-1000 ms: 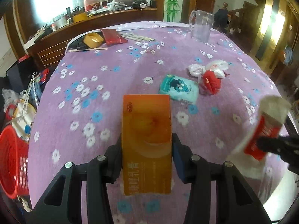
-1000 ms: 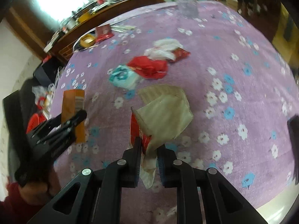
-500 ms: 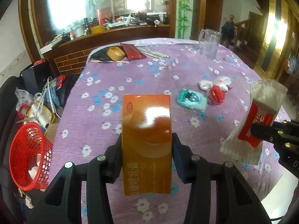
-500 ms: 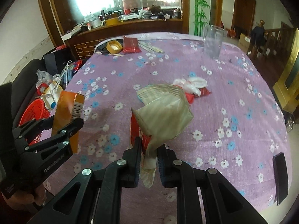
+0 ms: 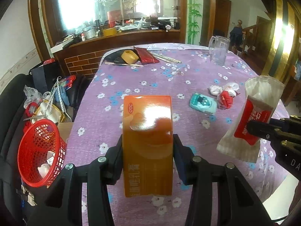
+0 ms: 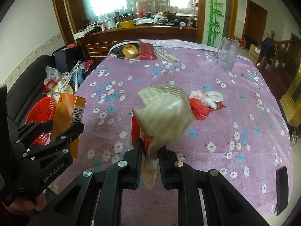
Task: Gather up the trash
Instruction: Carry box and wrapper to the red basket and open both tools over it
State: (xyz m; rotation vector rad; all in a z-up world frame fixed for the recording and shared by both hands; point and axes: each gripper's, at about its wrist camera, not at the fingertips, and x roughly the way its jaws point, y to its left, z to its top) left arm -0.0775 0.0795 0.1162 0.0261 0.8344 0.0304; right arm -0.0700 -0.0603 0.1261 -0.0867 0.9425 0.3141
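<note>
Both grippers, apparently level above the table (image 5: 143,79), grip trash.

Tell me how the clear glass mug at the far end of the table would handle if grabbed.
The glass mug looks rigid and probably fragile and slippery, being smooth clear glass. It stands tall and upright, so a sideways push might tip it. Its handle could offer a surer hold.

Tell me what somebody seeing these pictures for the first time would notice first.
Probably the glossy orange box clamped upright in the left tongs, filling the middle of the left wrist view above the purple flowered tablecloth. Next, the crumpled clear wrapper with a red label pinched in the right tongs. The bright red mesh basket beside the table's left edge also stands out.
</note>
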